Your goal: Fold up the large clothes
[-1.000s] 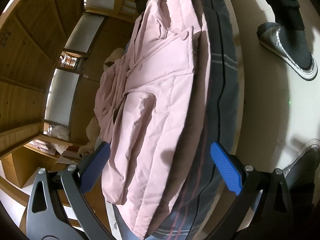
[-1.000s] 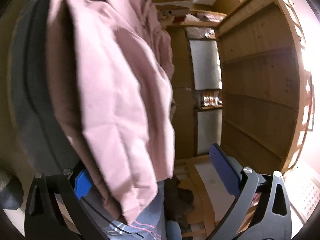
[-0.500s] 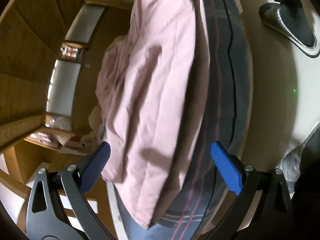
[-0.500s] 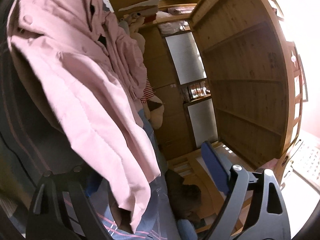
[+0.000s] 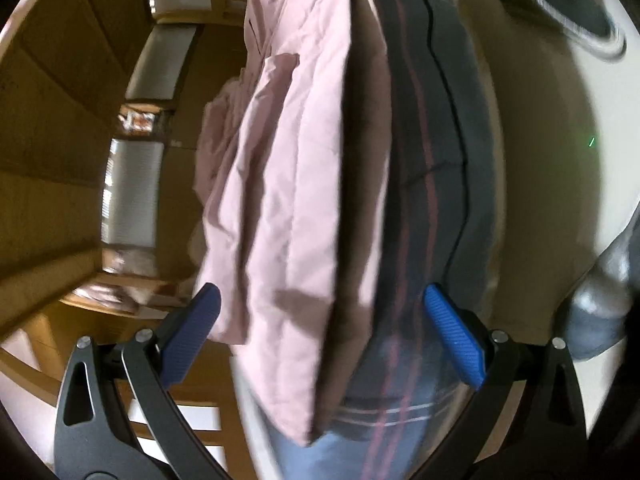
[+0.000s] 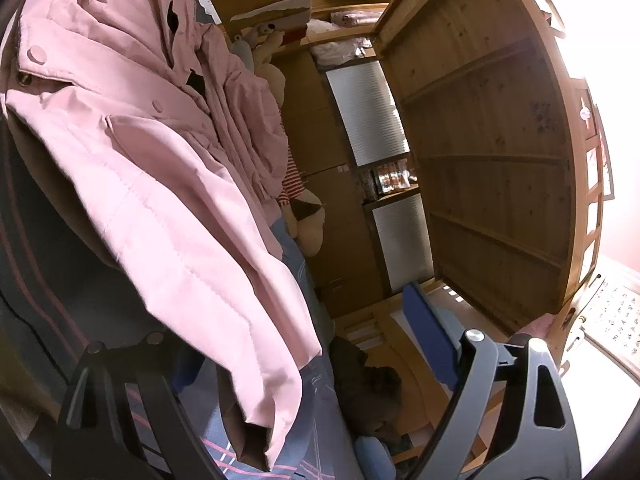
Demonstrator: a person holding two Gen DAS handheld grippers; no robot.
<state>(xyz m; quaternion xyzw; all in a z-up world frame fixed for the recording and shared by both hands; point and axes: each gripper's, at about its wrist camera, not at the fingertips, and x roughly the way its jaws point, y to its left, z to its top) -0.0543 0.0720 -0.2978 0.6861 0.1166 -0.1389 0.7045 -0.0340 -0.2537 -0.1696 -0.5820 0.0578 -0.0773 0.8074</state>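
Observation:
A pink quilted coat (image 5: 288,200) lies spread on a bed with a dark grey cover with red stripes (image 5: 436,152). My left gripper (image 5: 324,332) is open just short of the coat's hem. Its blue pads (image 5: 452,336) stand wide to either side and do not press the cloth. In the right wrist view the coat (image 6: 140,168) shows its collar and snap buttons. A corner of it hangs across my right gripper (image 6: 308,356) and hides most of the left finger. The right pad (image 6: 428,336) stands clear of the cloth, so the jaws are wide apart.
A person's slippered feet (image 5: 560,12) (image 5: 600,316) stand on the pale floor beside the bed. Wooden panelling (image 6: 500,160) and cabinets with frosted doors (image 6: 368,112) line the far side. Plush toys (image 6: 304,216) lean by the coat, and a dark bundle (image 6: 372,384) lies beyond the hem.
The left gripper has moved in towards the coat's hem, which now fills more of its view. The right gripper has risen and rolled, bringing collar and snaps into view; its jaws narrowed slightly.

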